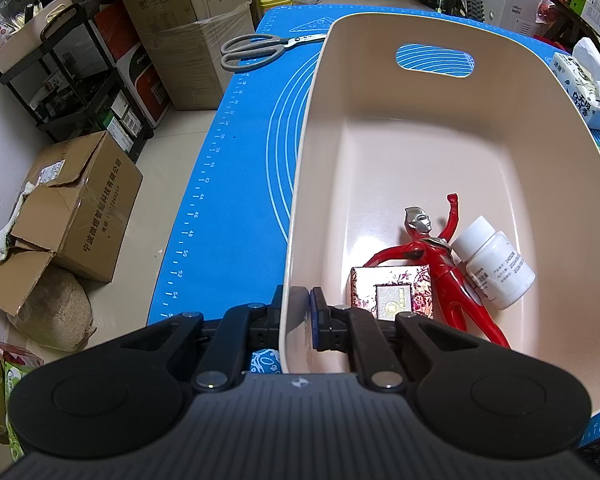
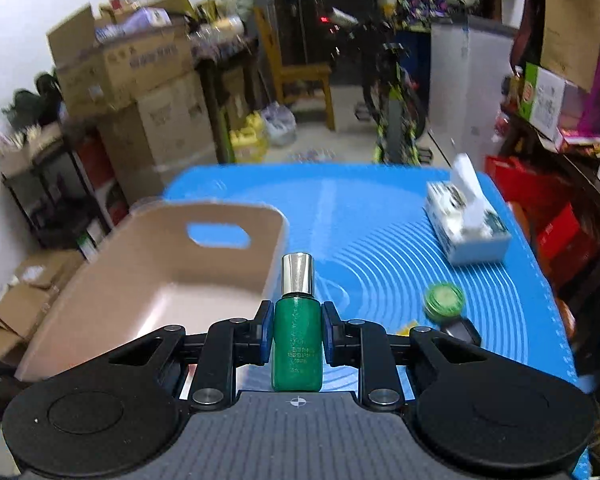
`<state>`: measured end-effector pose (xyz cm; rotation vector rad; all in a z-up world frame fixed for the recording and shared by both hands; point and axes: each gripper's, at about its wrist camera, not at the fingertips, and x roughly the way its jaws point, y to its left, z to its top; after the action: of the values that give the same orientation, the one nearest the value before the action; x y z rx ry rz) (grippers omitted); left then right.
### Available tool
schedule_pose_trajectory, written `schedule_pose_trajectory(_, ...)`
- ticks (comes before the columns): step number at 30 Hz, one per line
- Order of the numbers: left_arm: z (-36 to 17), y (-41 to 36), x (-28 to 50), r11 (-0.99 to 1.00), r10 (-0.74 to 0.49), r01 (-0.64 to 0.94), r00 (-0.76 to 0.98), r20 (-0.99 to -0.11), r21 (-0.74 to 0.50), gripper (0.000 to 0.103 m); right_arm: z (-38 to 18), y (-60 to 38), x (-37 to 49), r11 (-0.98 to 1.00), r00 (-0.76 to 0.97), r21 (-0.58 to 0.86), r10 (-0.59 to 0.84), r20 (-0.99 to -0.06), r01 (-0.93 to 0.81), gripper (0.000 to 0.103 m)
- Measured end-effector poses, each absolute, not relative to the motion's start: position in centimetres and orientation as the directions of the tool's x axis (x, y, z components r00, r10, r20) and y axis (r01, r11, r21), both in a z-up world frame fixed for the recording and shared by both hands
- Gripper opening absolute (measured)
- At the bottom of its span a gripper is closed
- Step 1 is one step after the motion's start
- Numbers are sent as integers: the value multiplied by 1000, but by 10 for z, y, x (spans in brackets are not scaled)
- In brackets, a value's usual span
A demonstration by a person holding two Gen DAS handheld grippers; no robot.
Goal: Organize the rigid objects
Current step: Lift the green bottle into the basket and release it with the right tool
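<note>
Left gripper [image 1: 298,312] pinches bin [image 1: 300,200] rim.

Beige plastic tub [image 1: 420,128] with an oval handle cutout sits on the blue mat, its near rim clamped between the left gripper [image 1: 299,312] fingers. Lying in its near end: red and silver toy figure [image 1: 432,256] on its back with arms out, patterned small box [image 1: 392,292] over its lower body, white pill bottle [image 1: 494,266] on its side against the figure. Green bottle [image 2: 298,344] with silver cap stands upright, pinched by the right gripper [image 2: 296,334] beside the tub's right wall.
</note>
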<state>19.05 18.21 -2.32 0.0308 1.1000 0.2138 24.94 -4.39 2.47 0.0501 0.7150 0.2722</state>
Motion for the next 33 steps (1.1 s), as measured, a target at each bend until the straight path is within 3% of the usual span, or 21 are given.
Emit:
schedule_pose_trajectory(5, -23, 181, 190, 979, 188, -156, 435, -881, 132, 13, 41, -20, 247, 945, 737, 154, 322, -594, -288, 33)
schedule_pose_trajectory(13, -22, 182, 191, 979, 190, -156, 434, -881, 134, 13, 41, 26, 250, 911, 693, 155, 394, -604, -383, 33)
schedule_pose_trajectory(29, -22, 180, 191, 979, 190, -156, 433, -881, 134, 13, -28, 90, 253, 858, 484, 41, 327, -811, -511, 33)
schedule_pose_trajectory(33, -22, 180, 191, 979, 190, -156, 433, -881, 135, 13, -34, 99, 253, 852, 473, 12, 302, -828, -523, 33)
